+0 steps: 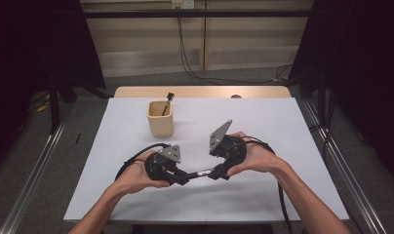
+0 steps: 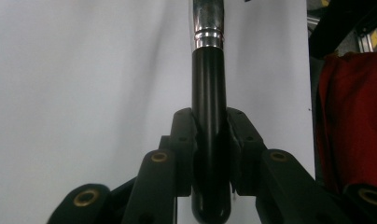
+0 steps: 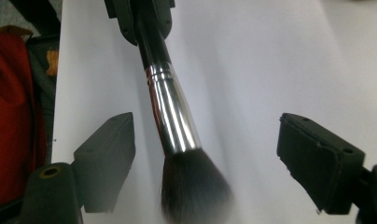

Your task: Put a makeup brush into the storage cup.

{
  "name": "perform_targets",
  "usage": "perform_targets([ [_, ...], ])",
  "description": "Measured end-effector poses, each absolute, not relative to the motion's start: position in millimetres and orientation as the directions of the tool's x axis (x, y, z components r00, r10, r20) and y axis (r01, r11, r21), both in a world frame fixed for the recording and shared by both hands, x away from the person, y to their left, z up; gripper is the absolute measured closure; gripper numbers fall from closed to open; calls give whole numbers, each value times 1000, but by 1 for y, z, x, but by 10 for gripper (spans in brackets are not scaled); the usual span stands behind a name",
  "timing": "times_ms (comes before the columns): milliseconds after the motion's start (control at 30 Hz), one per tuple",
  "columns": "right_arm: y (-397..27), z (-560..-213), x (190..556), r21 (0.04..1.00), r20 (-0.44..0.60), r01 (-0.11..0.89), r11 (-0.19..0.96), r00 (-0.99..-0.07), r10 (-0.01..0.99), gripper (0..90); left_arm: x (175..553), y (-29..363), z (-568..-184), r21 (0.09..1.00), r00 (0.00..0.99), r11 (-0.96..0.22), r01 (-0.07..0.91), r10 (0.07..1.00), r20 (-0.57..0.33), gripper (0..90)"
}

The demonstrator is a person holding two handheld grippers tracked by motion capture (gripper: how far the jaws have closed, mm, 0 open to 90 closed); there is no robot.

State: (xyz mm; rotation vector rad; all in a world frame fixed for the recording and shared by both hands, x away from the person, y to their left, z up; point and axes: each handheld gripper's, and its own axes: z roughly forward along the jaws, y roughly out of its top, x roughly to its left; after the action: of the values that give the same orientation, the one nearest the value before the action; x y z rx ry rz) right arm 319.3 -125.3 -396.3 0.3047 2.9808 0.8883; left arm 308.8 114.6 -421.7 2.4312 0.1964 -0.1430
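Note:
A makeup brush [image 1: 200, 173] with a black handle [image 2: 209, 116], a silver ferrule [image 3: 172, 112] and dark bristles [image 3: 191, 186] is held level just above the white table [image 1: 263, 122], near its front. My left gripper [image 1: 184, 178] is shut on the handle close to its butt end, one pad on each side. My right gripper [image 1: 216, 173] faces it from the right and is open. Its two jaws stand wide on either side of the ferrule and bristles without touching them. In the right gripper view the left gripper [image 3: 140, 16] clamps the handle at the top.
A tan square cup [image 1: 160, 118] stands upright at the back left of the table with a thin dark stick [image 1: 167, 100] leaning out of it. Something red [image 2: 352, 116] lies beyond the table's edge. Metal rails [image 1: 34, 170] run along both sides of the table.

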Motion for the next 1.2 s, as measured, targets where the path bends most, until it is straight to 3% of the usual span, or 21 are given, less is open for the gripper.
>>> perform_targets([
  [300, -142, -399, 316, 606, 59, 246, 756, -962, 266, 125, 311, 131, -433, 664, 964, -699, 265, 186, -190, 747],
  [700, -161, -407, 310, 659, 95, 315, 683, -936, 339, 52, 304, 148, -431, 711, 951, -634, 304, 245, -188, 747],
  [1200, -171, -415, 297, 668, 89, 329, 668, -926, 367, 80, 301, 171, -435, 768, 931, -544, 337, 317, -183, 747],
])
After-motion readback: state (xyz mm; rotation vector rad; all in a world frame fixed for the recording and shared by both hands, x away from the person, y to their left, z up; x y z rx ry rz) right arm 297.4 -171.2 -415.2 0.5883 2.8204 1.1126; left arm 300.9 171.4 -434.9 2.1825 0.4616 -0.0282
